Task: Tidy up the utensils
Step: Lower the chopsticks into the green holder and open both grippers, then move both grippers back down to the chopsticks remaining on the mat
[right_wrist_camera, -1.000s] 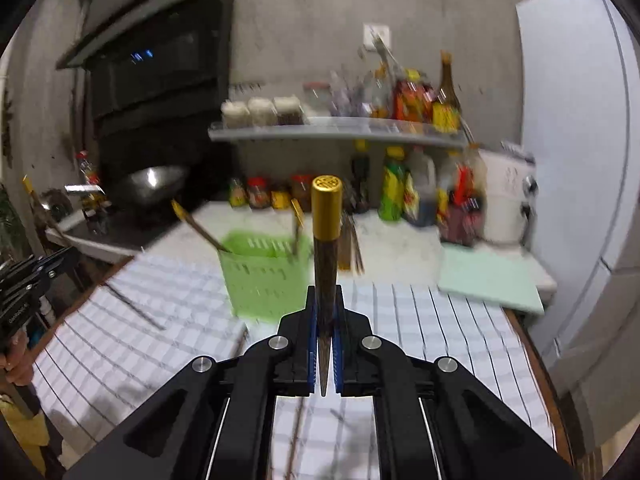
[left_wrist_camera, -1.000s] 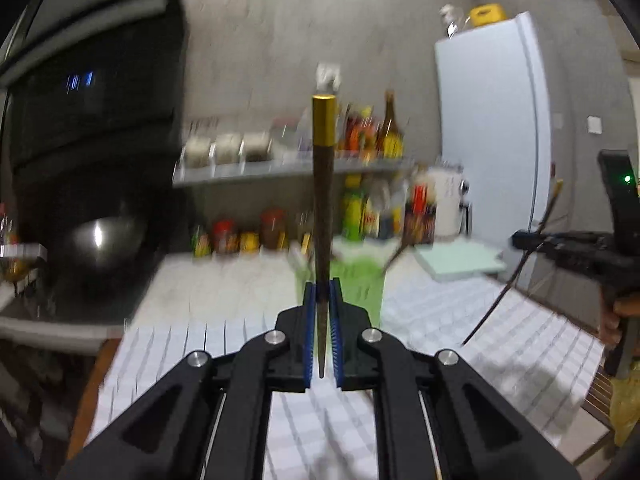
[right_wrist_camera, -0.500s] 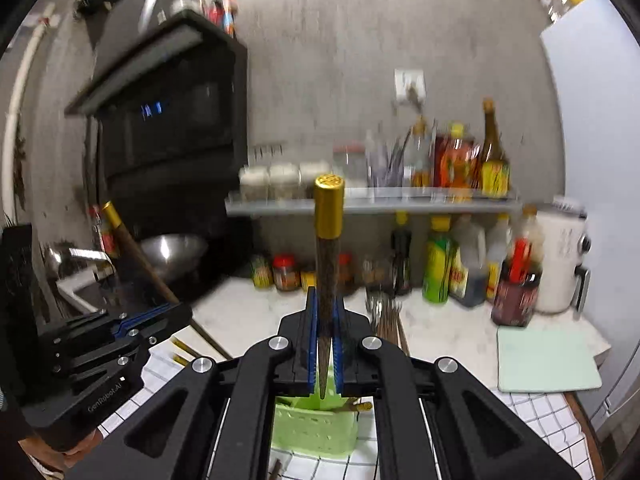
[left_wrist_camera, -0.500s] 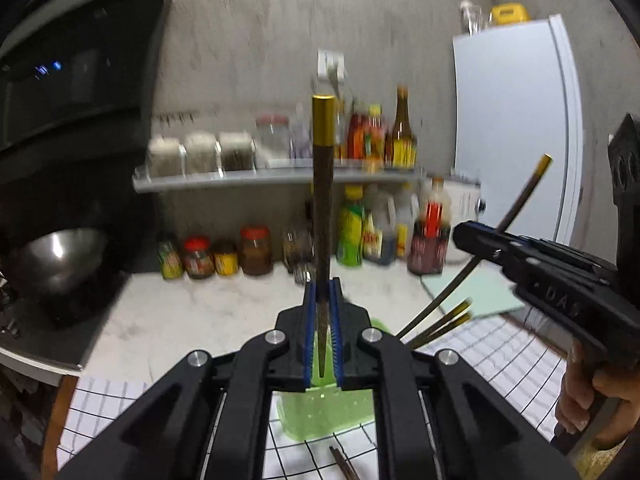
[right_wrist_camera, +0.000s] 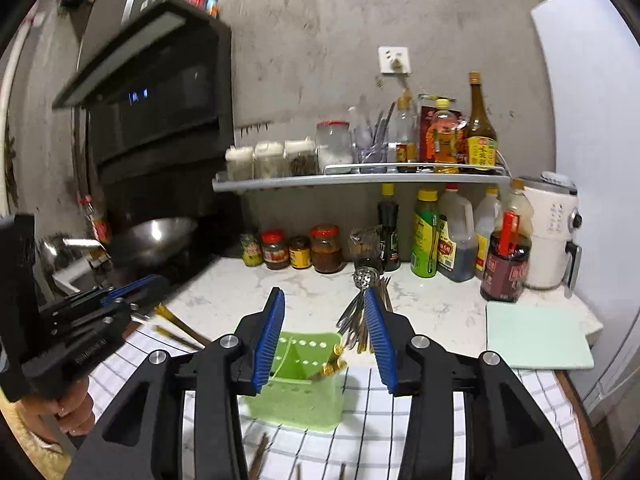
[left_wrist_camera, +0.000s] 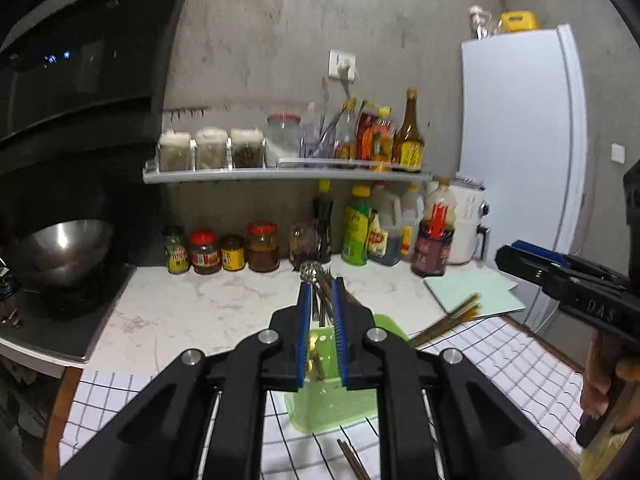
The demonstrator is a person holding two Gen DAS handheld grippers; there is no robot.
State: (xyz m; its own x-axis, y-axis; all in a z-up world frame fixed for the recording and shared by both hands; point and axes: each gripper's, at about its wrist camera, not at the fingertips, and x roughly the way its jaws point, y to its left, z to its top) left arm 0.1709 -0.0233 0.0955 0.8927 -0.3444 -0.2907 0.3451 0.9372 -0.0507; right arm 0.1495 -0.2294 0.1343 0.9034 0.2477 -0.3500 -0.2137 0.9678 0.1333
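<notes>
On my white marble worktop [right_wrist_camera: 304,296], jars crowd behind the perforated green plastic utensil basket [right_wrist_camera: 298,380]; both hand-held grippers, left [left_wrist_camera: 320,338] and right [right_wrist_camera: 326,342], are opening, nothing between them.

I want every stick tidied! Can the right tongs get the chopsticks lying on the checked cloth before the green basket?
Probably yes. The right tongs are opening with nothing between them, and those chopsticks lie uncovered on the checked cloth, on the near side of the green basket.

One green holder [right_wrist_camera: 304,380], two tools, four jars [right_wrist_camera: 296,250] under the shelf [right_wrist_camera: 360,179].
</notes>
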